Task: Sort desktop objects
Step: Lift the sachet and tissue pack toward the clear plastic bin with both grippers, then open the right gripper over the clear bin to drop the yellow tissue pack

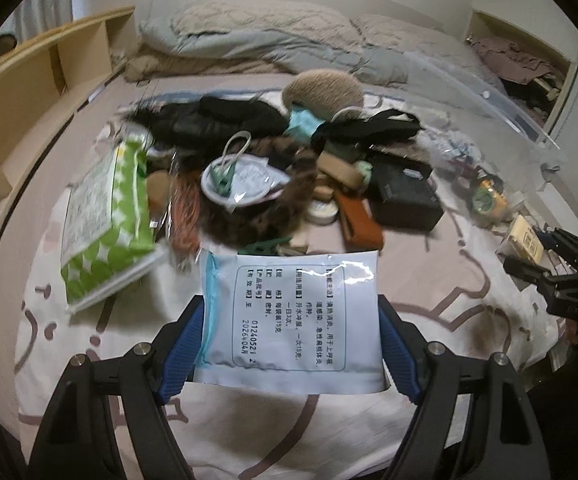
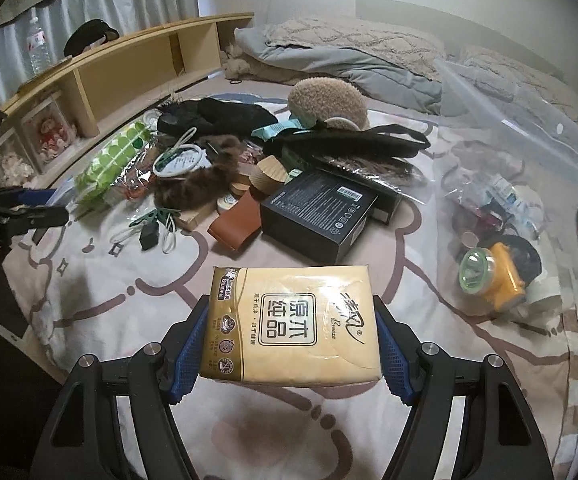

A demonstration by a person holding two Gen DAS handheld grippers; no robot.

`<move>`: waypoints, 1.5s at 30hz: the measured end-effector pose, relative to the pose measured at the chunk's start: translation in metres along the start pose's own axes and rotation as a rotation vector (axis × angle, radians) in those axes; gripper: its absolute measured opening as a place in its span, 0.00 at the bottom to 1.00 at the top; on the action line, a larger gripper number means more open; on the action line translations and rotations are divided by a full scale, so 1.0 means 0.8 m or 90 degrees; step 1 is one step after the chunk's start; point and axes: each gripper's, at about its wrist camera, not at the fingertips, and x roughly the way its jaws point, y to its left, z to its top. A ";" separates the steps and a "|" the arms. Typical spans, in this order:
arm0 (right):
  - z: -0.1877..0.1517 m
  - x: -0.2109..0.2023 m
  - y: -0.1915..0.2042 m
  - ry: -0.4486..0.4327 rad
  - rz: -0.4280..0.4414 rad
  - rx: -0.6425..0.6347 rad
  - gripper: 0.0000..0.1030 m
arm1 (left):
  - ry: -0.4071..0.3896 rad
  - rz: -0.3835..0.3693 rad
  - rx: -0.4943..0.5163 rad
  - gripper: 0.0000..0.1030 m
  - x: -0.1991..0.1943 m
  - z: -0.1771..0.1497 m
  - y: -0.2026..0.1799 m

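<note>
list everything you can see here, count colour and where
white sachet: 1, white with a blue edge, between the left gripper's fingers
tissue pack: 1, yellow-tan, between the right gripper's fingers
green pack: 1, green and white, left of the pile
black box: 1, black, on the bedsheet mid-pile
brown case: 1, orange-brown, left of the black box
headlamp: 1, yellow with a green rim, inside the clear bin
clear bin: 1, transparent, right side of the bed
plush hedgehog: 1, tan, behind the pile
shelf: 1, light wood, along the bed's left
left gripper: 1, black with blue fingers
right gripper: 1, black with blue fingers
</note>
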 end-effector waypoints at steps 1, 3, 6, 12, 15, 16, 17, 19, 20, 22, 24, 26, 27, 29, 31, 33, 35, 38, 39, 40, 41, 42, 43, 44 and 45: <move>0.000 -0.004 -0.001 -0.003 0.000 0.001 0.72 | -0.008 0.001 0.008 0.78 -0.003 0.004 -0.005; 0.000 -0.014 -0.002 -0.011 -0.003 0.004 0.72 | -0.019 -0.001 0.023 0.78 -0.008 0.013 -0.015; 0.005 -0.031 -0.009 -0.032 -0.006 0.017 0.72 | -0.039 -0.006 0.043 0.78 -0.016 0.029 -0.030; 0.017 -0.066 -0.028 -0.067 -0.020 0.028 0.72 | -0.083 -0.019 0.079 0.78 -0.031 0.066 -0.063; 0.023 -0.080 -0.039 -0.081 -0.030 0.031 0.72 | -0.102 -0.027 0.096 0.78 -0.037 0.084 -0.080; 0.025 -0.084 -0.042 -0.086 -0.032 0.033 0.72 | -0.106 -0.031 0.101 0.78 -0.038 0.089 -0.085; 0.028 -0.088 -0.047 -0.090 -0.035 0.035 0.72 | -0.111 -0.043 0.106 0.78 -0.039 0.097 -0.092; 0.032 -0.096 -0.057 -0.100 -0.041 0.045 0.72 | -0.115 -0.057 0.109 0.78 -0.038 0.107 -0.098; 0.033 -0.100 -0.064 -0.105 -0.042 0.051 0.72 | -0.120 -0.060 0.112 0.78 -0.038 0.115 -0.103; 0.035 -0.108 -0.076 -0.114 -0.047 0.065 0.72 | -0.127 -0.061 0.117 0.78 -0.036 0.125 -0.110; 0.037 -0.115 -0.089 -0.121 -0.059 0.074 0.72 | -0.133 -0.071 0.121 0.78 -0.034 0.137 -0.120; 0.039 -0.122 -0.101 -0.127 -0.073 0.078 0.72 | -0.137 -0.082 0.123 0.78 -0.032 0.148 -0.129; 0.040 -0.125 -0.108 -0.129 -0.079 0.081 0.72 | -0.141 -0.085 0.126 0.78 -0.032 0.153 -0.134; 0.043 -0.129 -0.120 -0.134 -0.090 0.087 0.72 | -0.150 -0.089 0.133 0.78 -0.029 0.165 -0.145; 0.047 -0.133 -0.132 -0.138 -0.101 0.091 0.72 | -0.161 -0.091 0.137 0.78 -0.027 0.176 -0.153; 0.052 -0.137 -0.145 -0.144 -0.113 0.097 0.72 | -0.180 -0.093 0.139 0.78 -0.025 0.189 -0.163; 0.059 -0.138 -0.159 -0.147 -0.118 0.107 0.72 | -0.191 -0.098 0.138 0.78 -0.024 0.200 -0.171; 0.069 -0.139 -0.175 -0.149 -0.123 0.120 0.72 | -0.201 -0.113 0.137 0.78 -0.022 0.221 -0.187; 0.072 -0.139 -0.180 -0.149 -0.126 0.122 0.72 | -0.203 -0.117 0.139 0.78 -0.022 0.227 -0.192; 0.076 -0.139 -0.184 -0.149 -0.129 0.122 0.72 | -0.205 -0.120 0.143 0.78 -0.022 0.233 -0.197; 0.080 -0.140 -0.189 -0.149 -0.133 0.122 0.72 | -0.209 -0.123 0.148 0.78 -0.023 0.240 -0.204; 0.085 -0.139 -0.193 -0.149 -0.136 0.121 0.72 | -0.214 -0.125 0.155 0.78 -0.024 0.247 -0.211; 0.089 -0.140 -0.198 -0.150 -0.139 0.121 0.72 | -0.220 -0.129 0.161 0.78 -0.026 0.254 -0.218; 0.093 -0.141 -0.203 -0.150 -0.142 0.121 0.72 | -0.224 -0.133 0.166 0.78 -0.026 0.260 -0.224; 0.096 -0.142 -0.208 -0.152 -0.145 0.122 0.72 | -0.228 -0.136 0.169 0.78 -0.026 0.265 -0.229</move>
